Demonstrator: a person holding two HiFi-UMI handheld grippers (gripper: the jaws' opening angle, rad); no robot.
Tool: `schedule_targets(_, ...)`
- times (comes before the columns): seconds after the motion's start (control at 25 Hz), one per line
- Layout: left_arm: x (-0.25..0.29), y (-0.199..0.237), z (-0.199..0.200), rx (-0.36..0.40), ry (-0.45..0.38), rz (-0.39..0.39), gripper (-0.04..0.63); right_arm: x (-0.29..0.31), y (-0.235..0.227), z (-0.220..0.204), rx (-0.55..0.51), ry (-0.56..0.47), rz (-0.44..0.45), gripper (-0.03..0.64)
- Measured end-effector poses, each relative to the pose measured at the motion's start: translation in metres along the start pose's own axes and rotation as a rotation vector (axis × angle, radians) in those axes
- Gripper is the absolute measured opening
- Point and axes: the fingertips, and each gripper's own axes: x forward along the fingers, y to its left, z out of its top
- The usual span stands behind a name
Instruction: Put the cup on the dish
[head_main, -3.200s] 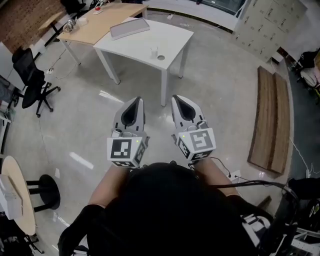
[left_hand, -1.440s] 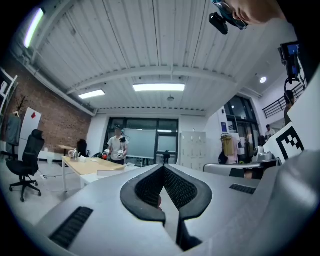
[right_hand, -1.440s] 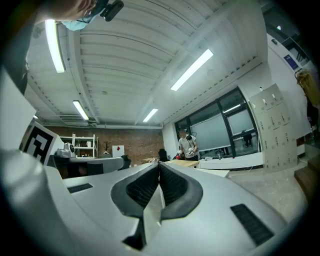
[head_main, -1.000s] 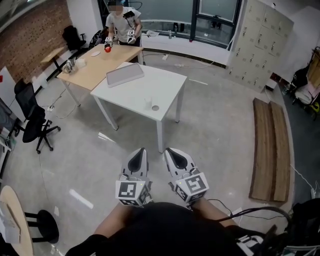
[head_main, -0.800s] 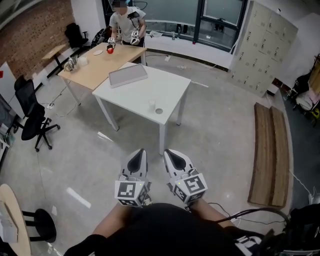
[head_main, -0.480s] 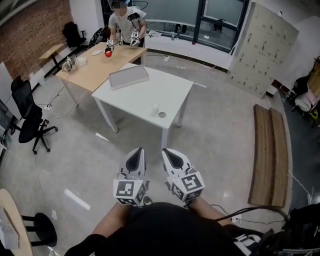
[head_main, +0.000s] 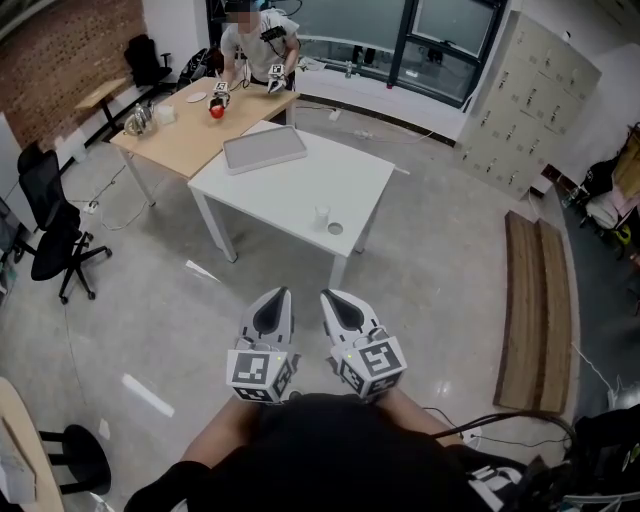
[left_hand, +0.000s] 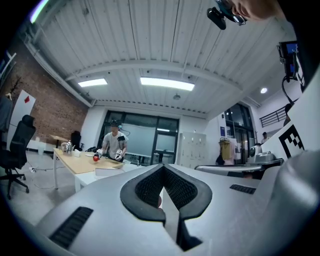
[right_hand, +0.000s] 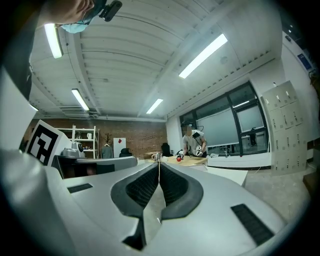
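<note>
While the left claw (head_main: 276, 296) and right claw (head_main: 330, 297) are clenched empty, the cup (head_main: 321, 216) stands well apart at 12 o'clock.
It sits on the white worktop (head_main: 290, 185), just beside the dish (head_main: 335, 229), at its 10 o'clock.

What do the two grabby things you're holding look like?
The left tongs and the right tongs are pale grey shells that taper to a point, with black ribbed pads inside. Each carries a white cube printed with black square markers. The person wears a black top, and a black cable trails at the right.
</note>
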Motion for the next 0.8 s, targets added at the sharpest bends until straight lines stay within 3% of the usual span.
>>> schedule_targets(0.28, 0.002, 0.013, 0.002, 0.000, -0.013, -0.031, 0.000, 0.015, 0.003, -0.001, -0.006, 0.001, -0.014, 0.014)
schedule_targets(0.8, 0.000, 0.035, 0.006, -0.007, -0.030, -0.007, 0.000, 0.038, 0.016, 0.003, -0.023, -0.002, 0.022, 0.014)
